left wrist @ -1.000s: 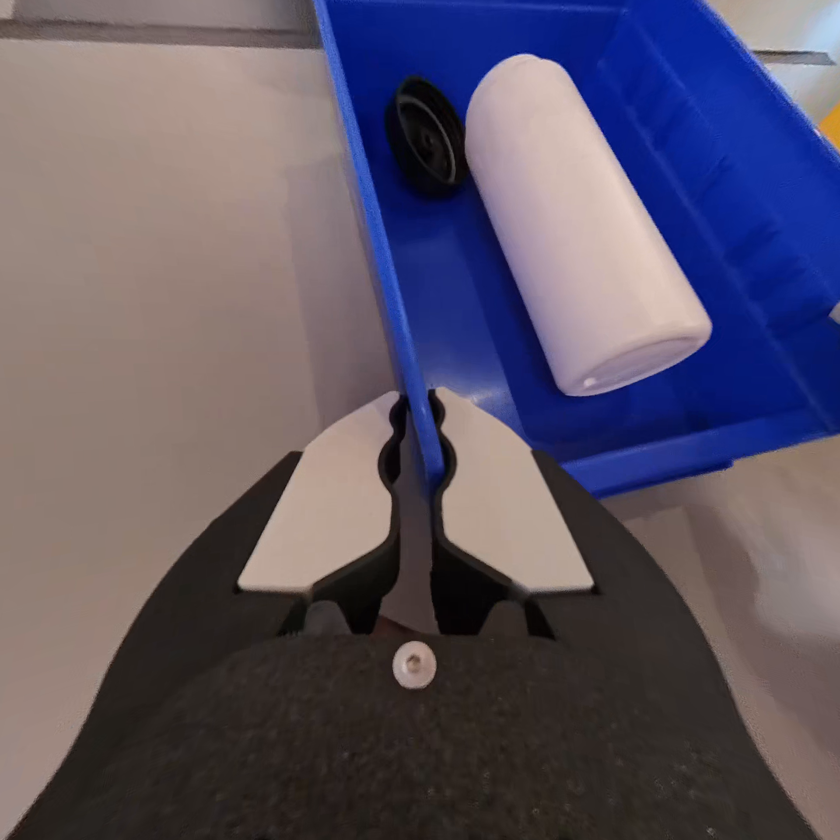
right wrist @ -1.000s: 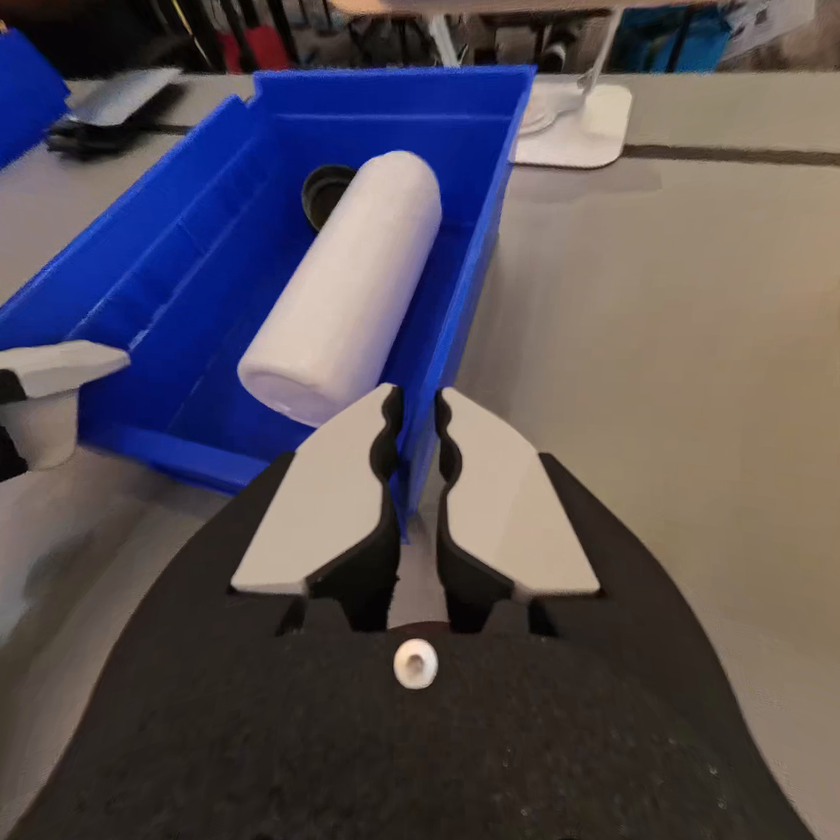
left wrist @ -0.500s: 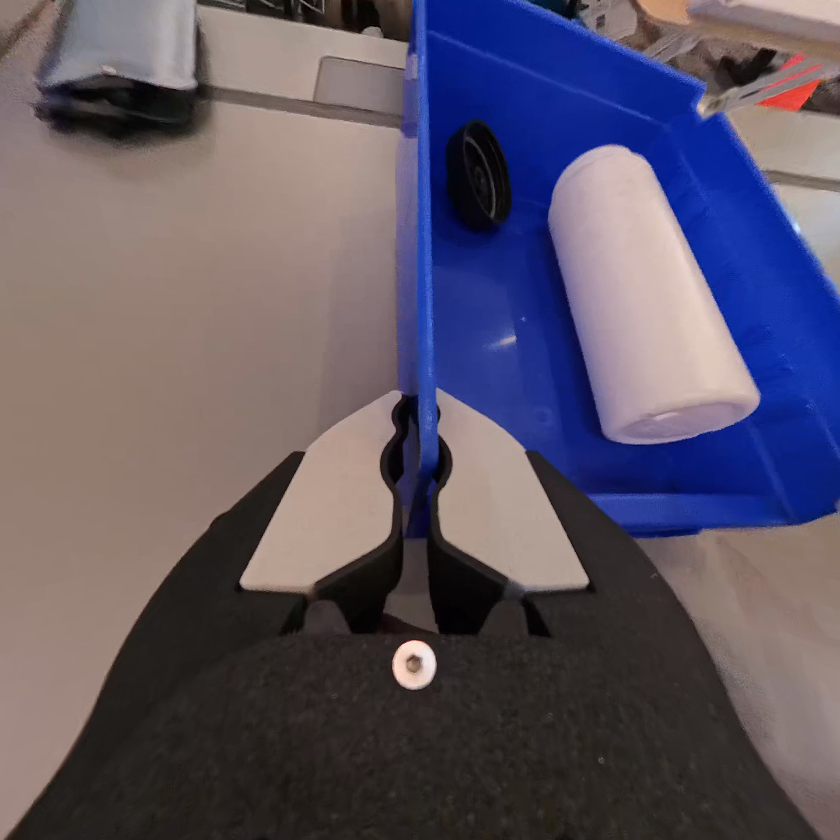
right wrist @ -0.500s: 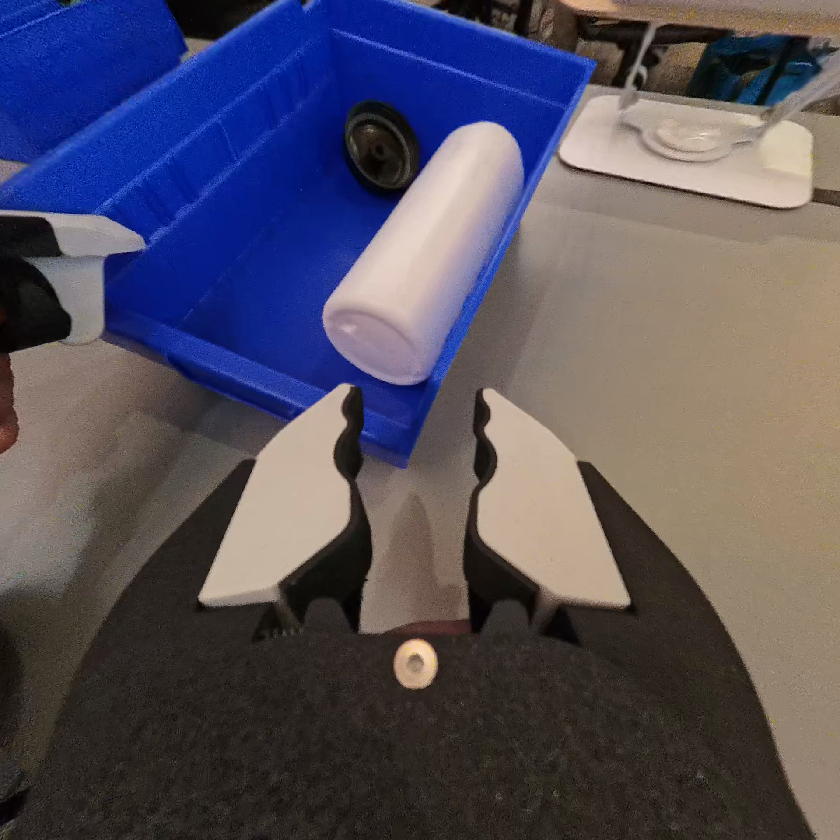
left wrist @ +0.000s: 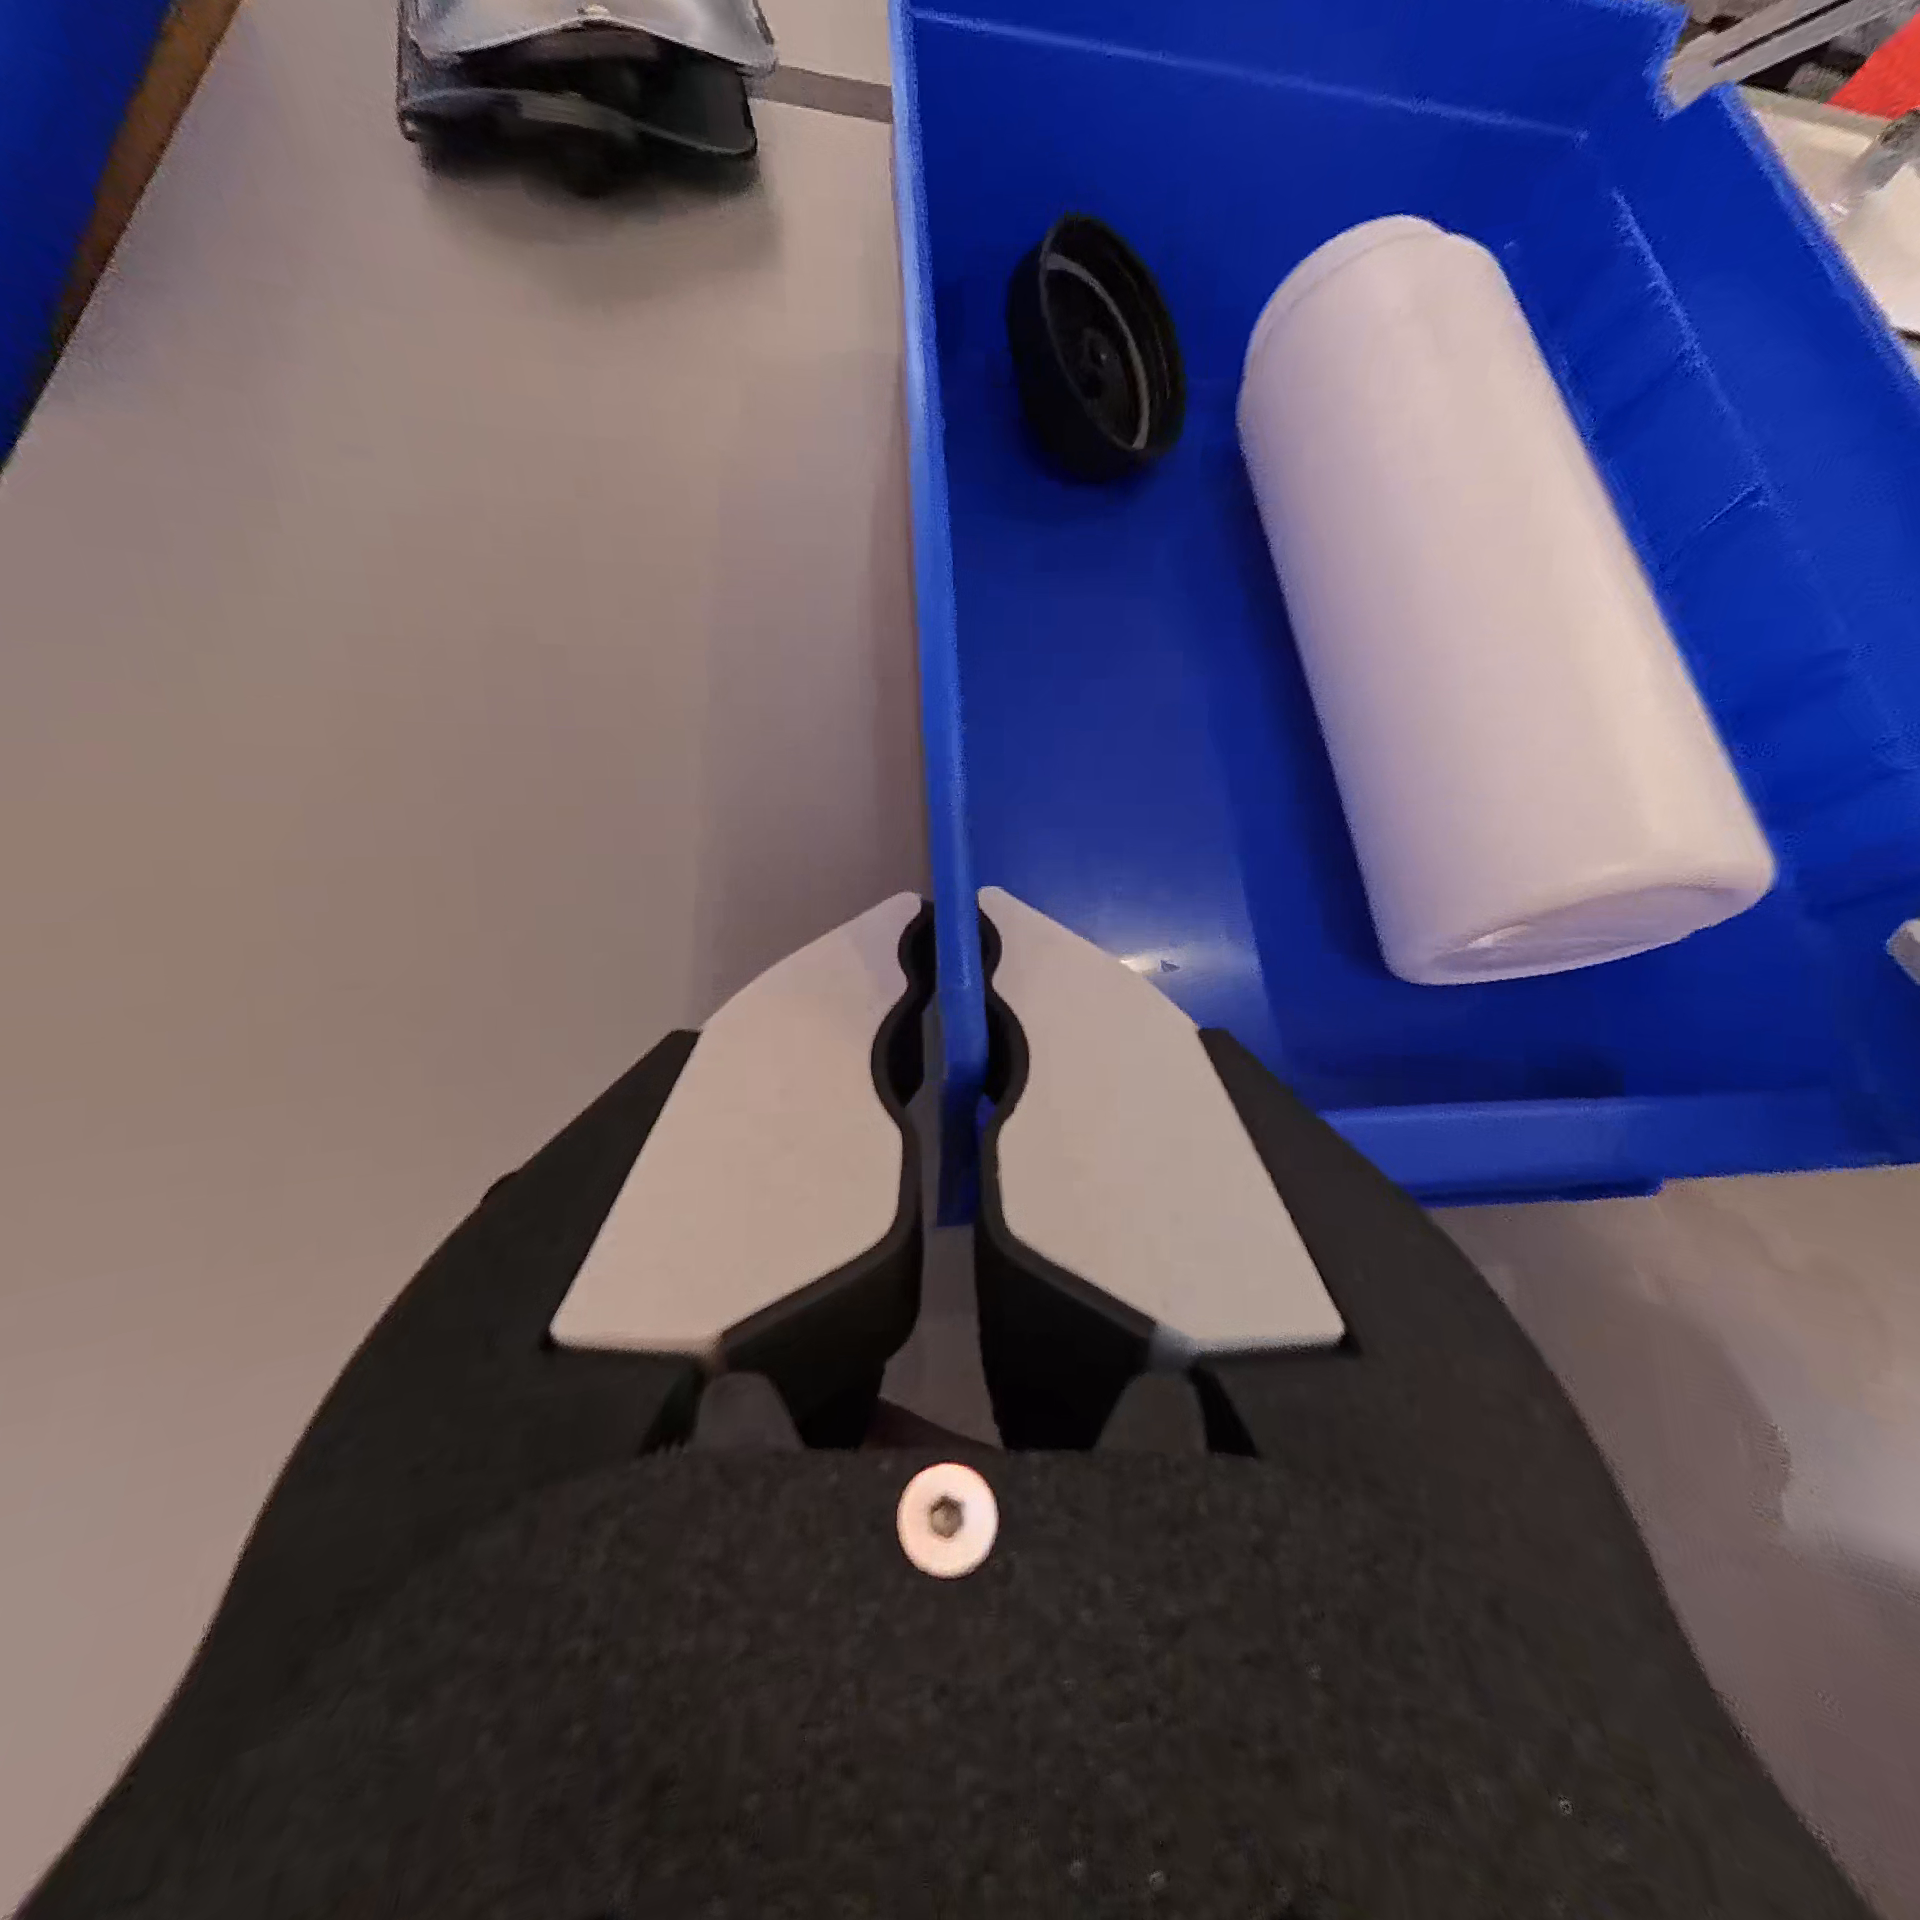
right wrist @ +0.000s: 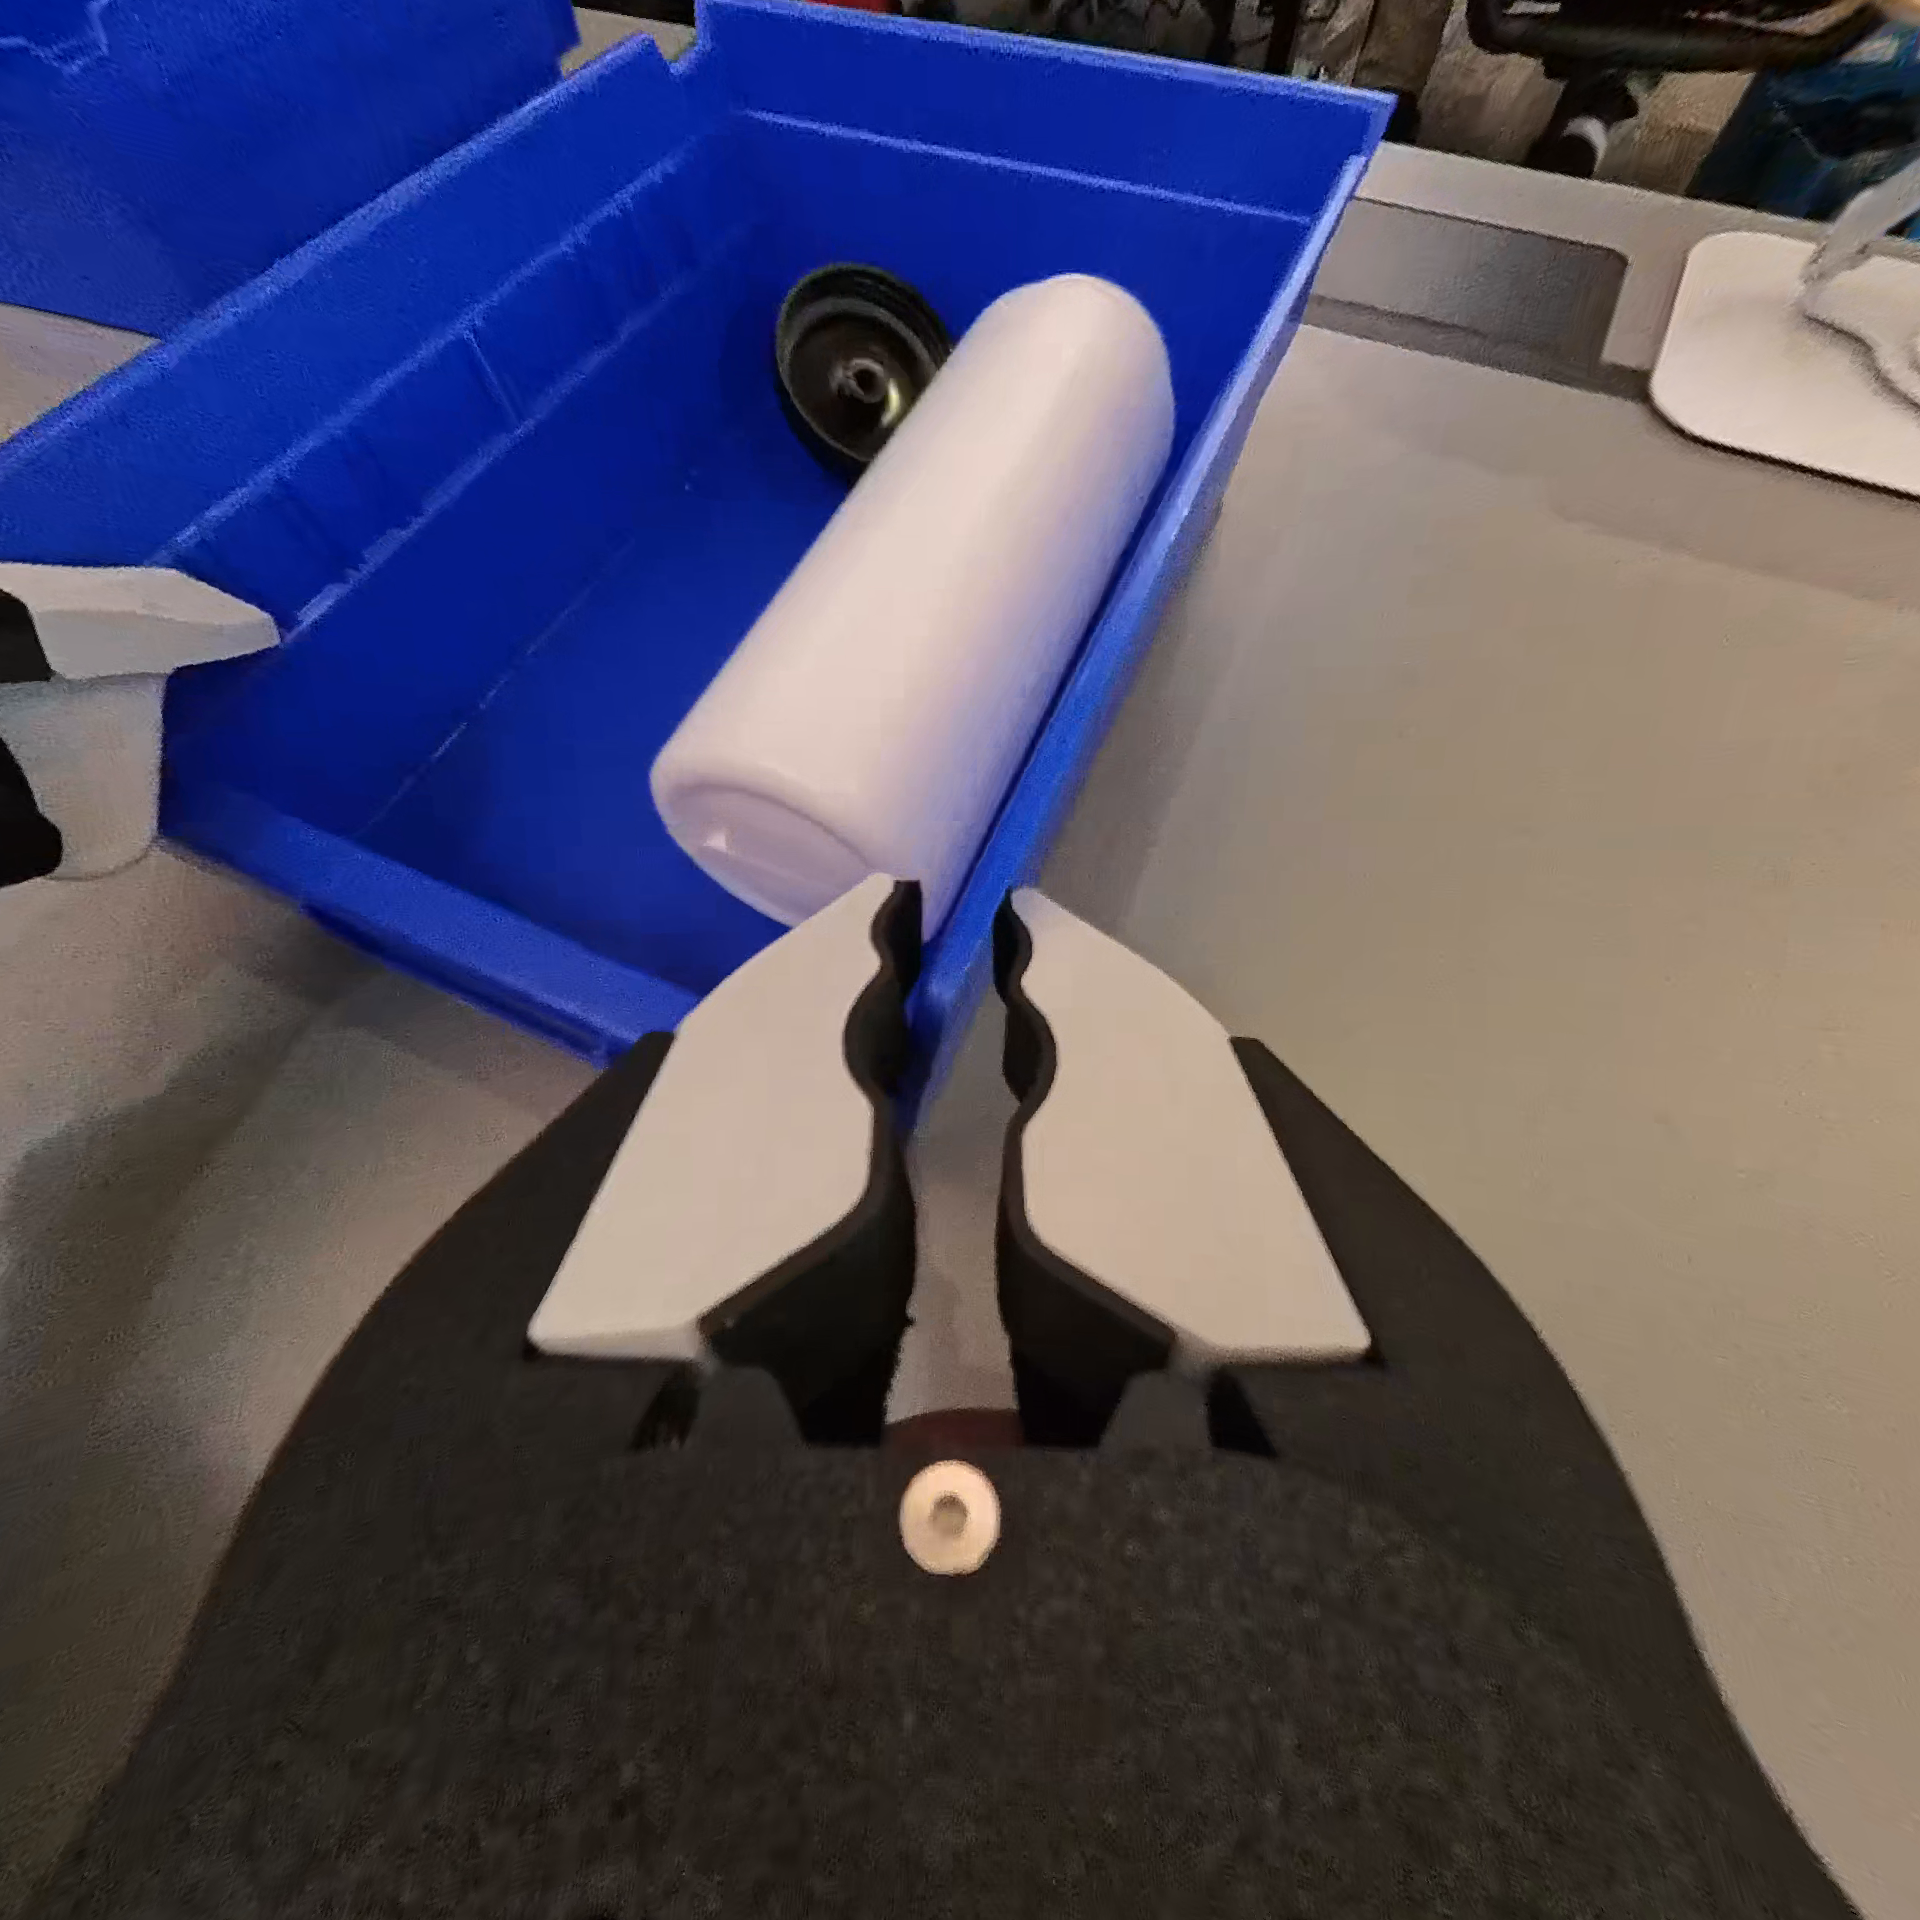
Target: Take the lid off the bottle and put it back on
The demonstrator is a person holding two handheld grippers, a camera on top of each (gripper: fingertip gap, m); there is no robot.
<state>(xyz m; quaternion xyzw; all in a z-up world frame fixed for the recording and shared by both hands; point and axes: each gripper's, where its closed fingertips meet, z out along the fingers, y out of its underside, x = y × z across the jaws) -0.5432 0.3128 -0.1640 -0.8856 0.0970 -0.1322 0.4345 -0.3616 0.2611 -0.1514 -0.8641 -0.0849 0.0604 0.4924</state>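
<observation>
Lying on its side inside the blue plastic bin (left wrist: 1766, 343), the white bottle (left wrist: 1475, 603) rested along the bin's length, with its long axis running from about 11 o'clock at the far end to 5 o'clock at the near end in the left wrist view. Its flat base faced the near end of the bin and its rounded shoulder pointed toward the far wall. In the right wrist view the bottle (right wrist: 935, 582) ran from 1 o'clock down to 7 o'clock and lay against the bin's right-hand wall (right wrist: 1195, 499). The black lid (left wrist: 1096, 348) was off the bottle, tipped on edge near the far left corner of the bin, its ribbed inner side showing; it stood just beside the bottle's shoulder, at about 10 o'clock from it.

The left claw (left wrist: 954, 914) was clamped on the bin's left wall near the front corner, one finger inside and one outside. The right claw (right wrist: 954, 904) straddled the bin's right wall at its near corner with the fingers drawn close; whether both pads pressed the plastic could not be told. The left claw also showed at the 9 o'clock edge of the right wrist view (right wrist: 114, 665).

The bin sat on a grey counter (left wrist: 416, 675). A dark pouch (left wrist: 582, 83) lay at 11 o'clock, and a white stand base (right wrist: 1787, 353) at 2 o'clock.
</observation>
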